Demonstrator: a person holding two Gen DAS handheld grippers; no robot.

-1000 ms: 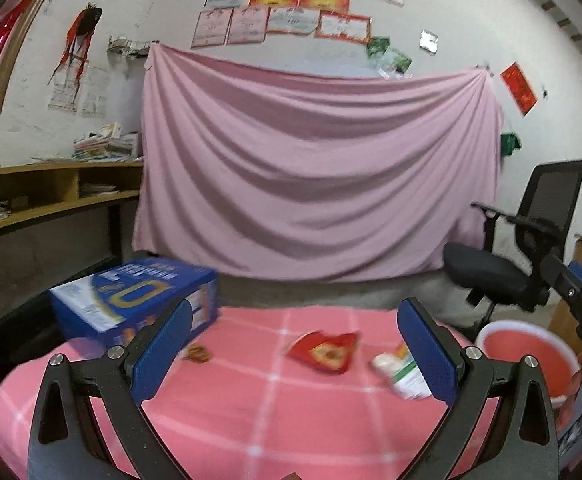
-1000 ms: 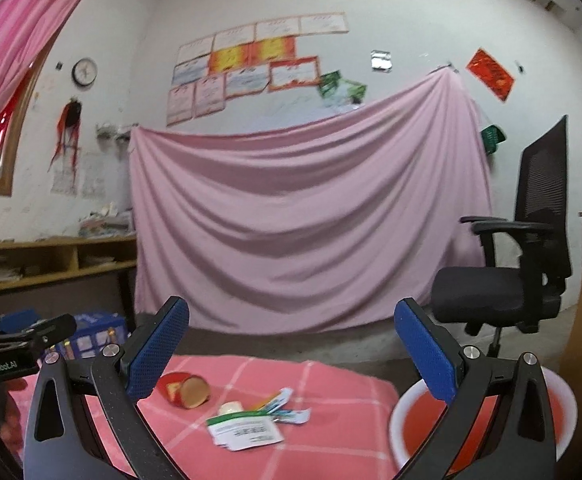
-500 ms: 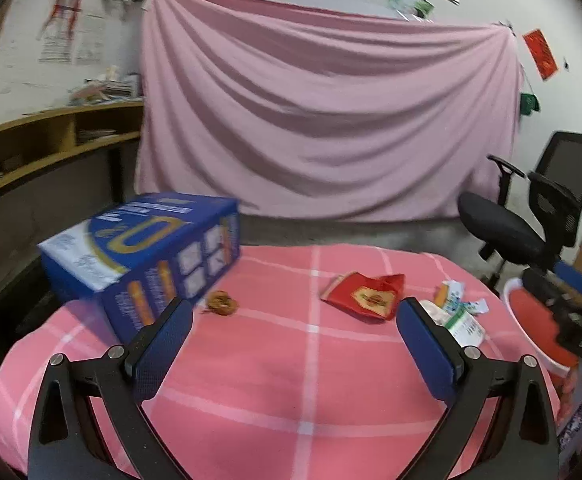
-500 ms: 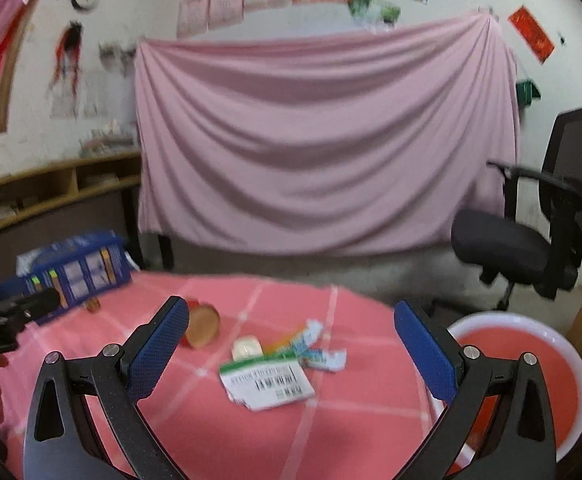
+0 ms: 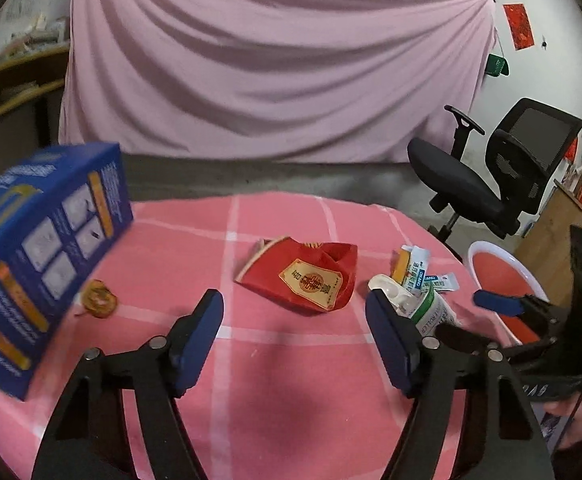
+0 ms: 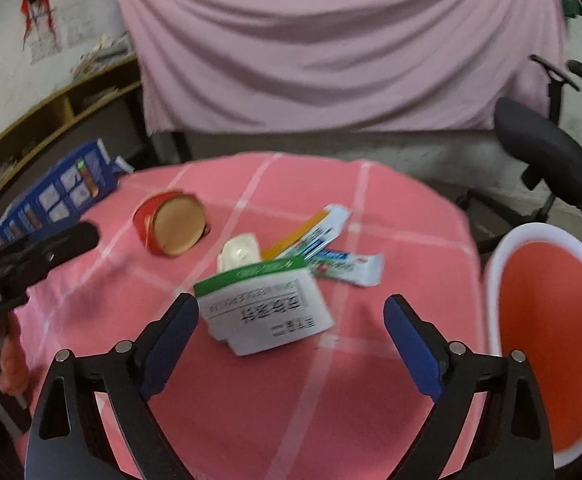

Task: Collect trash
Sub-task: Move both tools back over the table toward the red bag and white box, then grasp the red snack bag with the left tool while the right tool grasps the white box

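"ROLLER" on the white-and-green box [image 5: 437, 314]; its upside-down label [image 6: 275, 314] and other print too blurred

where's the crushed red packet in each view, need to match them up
Left wrist view: the crushed red packet lies mid-picture on the pink tablecloth, flat face with a gold label up, ahead of the left claw.
Right wrist view: the same packet sits upper left, seen end-on with its tan open mouth showing.
Shared landmark: the blue box, left of the packet in both views.
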